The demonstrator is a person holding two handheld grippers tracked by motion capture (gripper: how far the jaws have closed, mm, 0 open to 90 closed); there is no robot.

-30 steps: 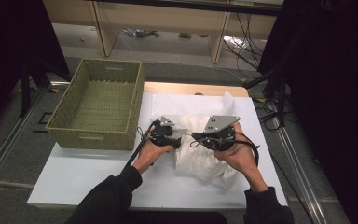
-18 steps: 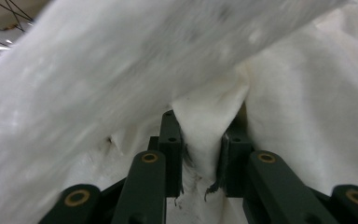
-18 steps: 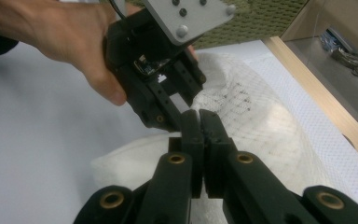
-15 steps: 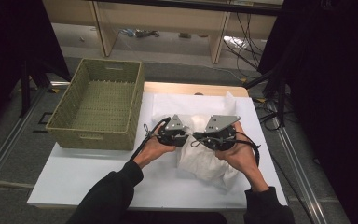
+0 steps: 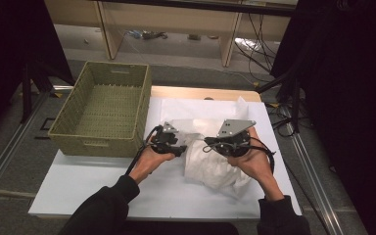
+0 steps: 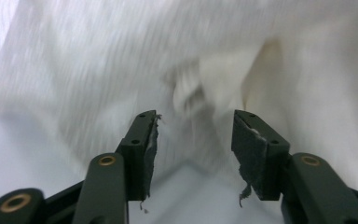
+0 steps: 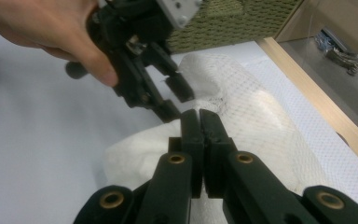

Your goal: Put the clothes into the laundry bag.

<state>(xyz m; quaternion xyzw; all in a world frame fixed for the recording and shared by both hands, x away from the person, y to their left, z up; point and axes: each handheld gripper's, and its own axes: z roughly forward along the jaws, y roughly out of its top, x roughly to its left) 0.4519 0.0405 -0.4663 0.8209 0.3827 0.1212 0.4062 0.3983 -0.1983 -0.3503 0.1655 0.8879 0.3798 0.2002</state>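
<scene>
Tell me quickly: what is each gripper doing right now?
Left gripper: jaws just opening, apart, nothing pinched, white mesh cloth ahead.
Right gripper: jaws shut on the white mesh cloth.

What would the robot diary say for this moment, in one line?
left gripper: jaws just reopened, at cloth | right gripper: shut on cloth | basket: empty

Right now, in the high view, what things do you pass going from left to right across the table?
Woven basket → left gripper → crumpled white cloth → right gripper.
</scene>
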